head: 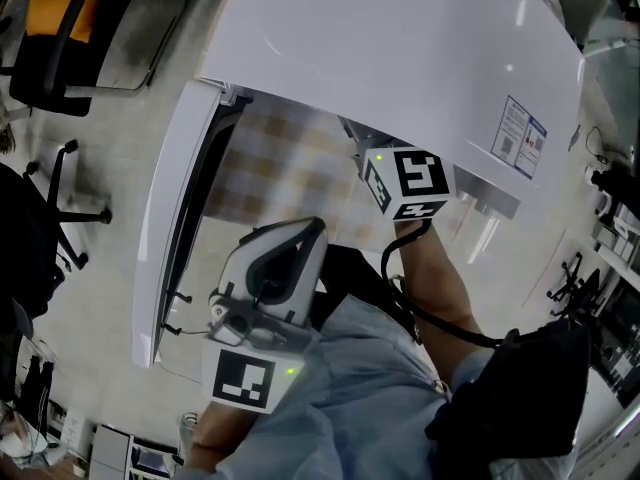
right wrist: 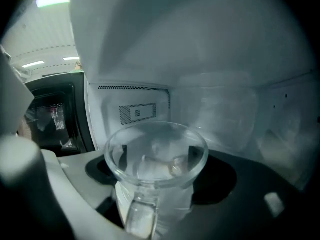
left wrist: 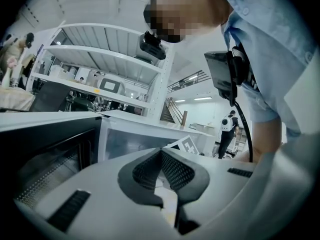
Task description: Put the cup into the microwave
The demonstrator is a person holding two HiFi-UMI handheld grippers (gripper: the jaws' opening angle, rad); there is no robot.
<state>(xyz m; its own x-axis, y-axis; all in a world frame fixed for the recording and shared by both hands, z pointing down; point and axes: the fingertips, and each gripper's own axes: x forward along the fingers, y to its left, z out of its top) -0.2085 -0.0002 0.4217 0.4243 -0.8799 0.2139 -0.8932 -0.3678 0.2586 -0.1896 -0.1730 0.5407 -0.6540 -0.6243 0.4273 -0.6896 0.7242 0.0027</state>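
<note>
The right tool (right wrist: pixel 158 155) is clamped on a clear glass cup (right wrist: pixel 156 176). Its dark pads show through the glass on either side of the bowl, and the cup's handle (right wrist: pixel 138 215) points back toward the camera. The cup stands upright inside the cavity of the white microwave (head: pixel 400 58). The back wall's vent grille (right wrist: pixel 135 113) is just behind the cup, and pale walls surround it. I cannot tell whether the base of the cup touches the cavity floor. In the head view only this tool's marker cube (head: pixel 410 183) shows at the mouth of the oven, with the forearm behind it.

The left tool (left wrist: pixel 161 154) is closed and empty, its two black pads meeting at the tip. It hovers outside the oven, just beside the open door (head: pixel 180 218), which is swung wide to the left. The door's dark mesh window (left wrist: pixel 47 159) fills the left of the left gripper view.

Beyond these, the person's light blue shirt (head: pixel 350 388) fills the lower part of the head view. A black office chair (head: pixel 60 38) stands on the floor at upper left.
</note>
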